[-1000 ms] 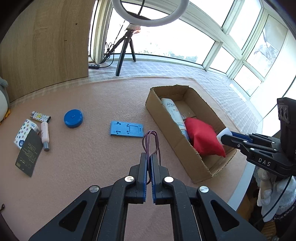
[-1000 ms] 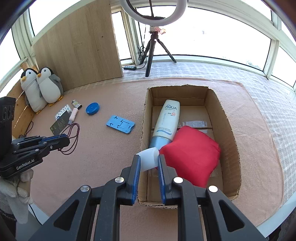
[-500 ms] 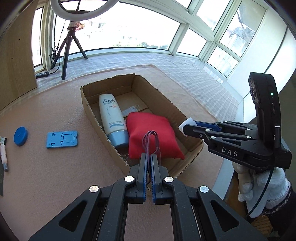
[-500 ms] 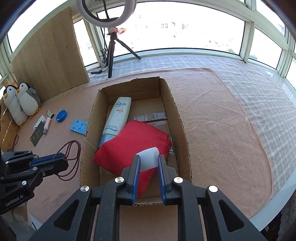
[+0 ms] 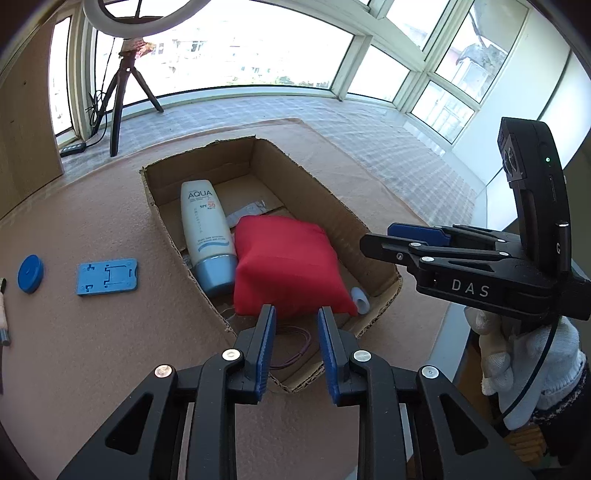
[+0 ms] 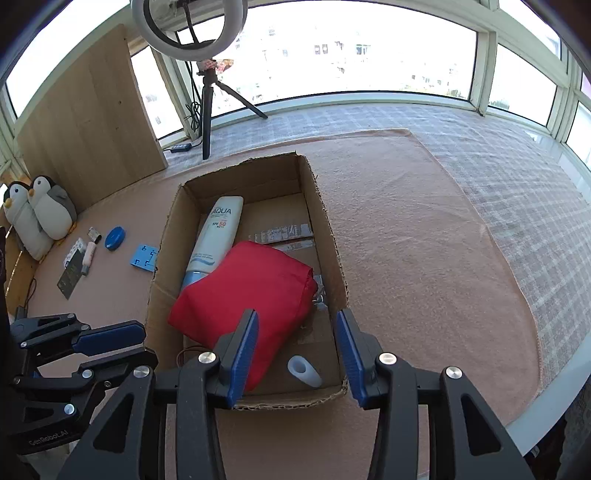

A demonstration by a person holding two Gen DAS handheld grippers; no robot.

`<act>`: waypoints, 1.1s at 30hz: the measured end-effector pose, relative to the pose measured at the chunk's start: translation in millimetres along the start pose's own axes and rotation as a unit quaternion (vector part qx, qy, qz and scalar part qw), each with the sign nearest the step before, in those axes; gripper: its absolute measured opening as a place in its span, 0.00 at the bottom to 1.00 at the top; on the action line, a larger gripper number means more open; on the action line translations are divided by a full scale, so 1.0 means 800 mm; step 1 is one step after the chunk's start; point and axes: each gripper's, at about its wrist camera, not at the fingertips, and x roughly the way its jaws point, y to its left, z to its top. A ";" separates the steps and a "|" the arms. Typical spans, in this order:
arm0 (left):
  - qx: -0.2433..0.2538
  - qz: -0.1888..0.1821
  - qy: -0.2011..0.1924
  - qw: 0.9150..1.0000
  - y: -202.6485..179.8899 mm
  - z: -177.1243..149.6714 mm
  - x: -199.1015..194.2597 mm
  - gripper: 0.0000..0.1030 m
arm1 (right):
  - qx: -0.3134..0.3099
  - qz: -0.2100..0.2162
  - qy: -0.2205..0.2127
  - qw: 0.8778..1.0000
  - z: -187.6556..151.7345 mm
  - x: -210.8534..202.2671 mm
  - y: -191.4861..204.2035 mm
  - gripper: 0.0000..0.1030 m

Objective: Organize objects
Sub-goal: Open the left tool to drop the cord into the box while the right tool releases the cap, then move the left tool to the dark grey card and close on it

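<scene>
Both the left gripper [image 5: 294, 334] and the right gripper [image 6: 297, 345] have just been opening and hold nothing, the purple cord [image 5: 295, 345] and little white tube [image 6: 304, 371] lie at the cardboard box's [image 6: 334, 236] near end, so lift both grippers straight up without bumping the box's edge.

A glazed home sunroom: wraparound windows [image 6: 362, 55], plush penguins [image 6: 37, 214], a ring light on a tripod [image 6: 184, 29]

black left gripper [image 5: 293, 325], blue-padded jaws, silver screws, white knit glove [image 5: 532, 354]
</scene>
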 end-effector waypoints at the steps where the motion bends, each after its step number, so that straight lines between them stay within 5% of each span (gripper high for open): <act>1: -0.002 0.002 -0.001 1.000 0.003 -0.001 -0.002 0.25 | 0.000 0.001 0.000 1.000 0.000 0.000 0.000 0.39; 18: -0.089 0.053 -0.027 0.994 0.098 -0.036 -0.066 0.24 | -0.031 0.030 0.003 0.999 0.004 0.005 0.065 0.39; 26: -0.150 0.096 -0.044 0.983 0.179 -0.068 -0.116 0.24 | -0.056 0.051 0.010 0.997 0.005 0.012 0.117 0.41; 33: -0.210 0.146 -0.055 0.965 0.263 -0.109 -0.164 0.24 | -0.079 0.070 0.022 0.994 0.001 0.021 0.171 0.41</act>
